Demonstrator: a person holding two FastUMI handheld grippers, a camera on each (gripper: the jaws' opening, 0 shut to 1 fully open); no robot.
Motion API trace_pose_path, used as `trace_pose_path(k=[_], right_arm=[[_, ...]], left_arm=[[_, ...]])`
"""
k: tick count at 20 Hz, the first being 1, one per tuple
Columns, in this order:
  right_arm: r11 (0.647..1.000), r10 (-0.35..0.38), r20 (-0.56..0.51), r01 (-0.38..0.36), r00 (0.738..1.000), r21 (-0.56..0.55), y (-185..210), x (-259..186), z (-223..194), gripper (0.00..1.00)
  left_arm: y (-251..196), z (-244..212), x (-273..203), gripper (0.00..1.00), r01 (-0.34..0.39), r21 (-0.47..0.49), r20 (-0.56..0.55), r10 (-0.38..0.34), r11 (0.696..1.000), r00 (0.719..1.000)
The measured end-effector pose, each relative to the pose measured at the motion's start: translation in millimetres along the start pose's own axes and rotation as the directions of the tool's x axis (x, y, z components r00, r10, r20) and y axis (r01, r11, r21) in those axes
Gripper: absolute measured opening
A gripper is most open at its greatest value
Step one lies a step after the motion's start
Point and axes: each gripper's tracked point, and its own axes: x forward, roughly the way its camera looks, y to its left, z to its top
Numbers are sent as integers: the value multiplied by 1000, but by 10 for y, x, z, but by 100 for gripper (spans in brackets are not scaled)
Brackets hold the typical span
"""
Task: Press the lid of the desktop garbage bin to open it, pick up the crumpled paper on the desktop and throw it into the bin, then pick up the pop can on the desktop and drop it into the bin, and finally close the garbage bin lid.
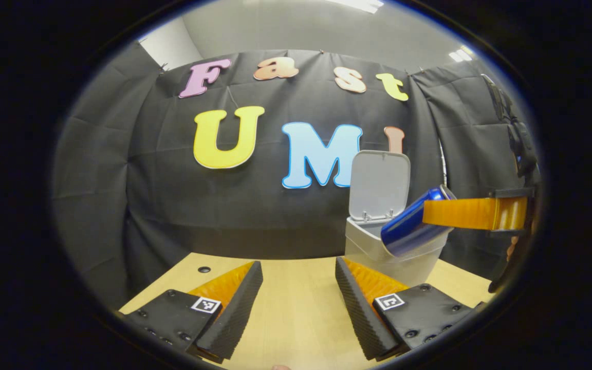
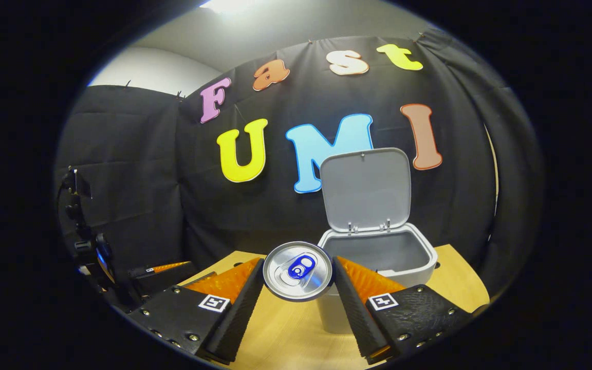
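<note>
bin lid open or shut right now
Open: the bin lid stands upright behind the garbage bin, whose hollow inside shows past the pop can.

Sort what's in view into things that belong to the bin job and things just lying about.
Job:
- grey plastic desktop bin, lid up
- blue aluminium pop can, clamped in the right hand-held gripper
- left hand-held gripper, open

Lying about:
- light wooden tabletop
- black cloth backdrop
</note>
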Motion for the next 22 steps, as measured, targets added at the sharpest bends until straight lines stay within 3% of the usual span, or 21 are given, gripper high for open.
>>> trace_pose_path(k=[4,6,12,22], right_arm=[[980,-144,75,153,987,-129,-257,61,174,83],[966,-170,77,181,983,-184,-273,113,165,83],[940,-209,47,214,977,-264,-286,241,28,83],[947,-229,-18,218,973,-235,-384,402,-131,84]], left_arm=[[-1,-5,-59,93,5,-11,2,-5,1000,1000],[15,-1,-88,96,3,-14,3,-3,1000,1000],[79,31,-86,95,-10,-5,18,10,1000,1000],[112,-13,-94,95,-18,-20,2,18,1000,1000]])
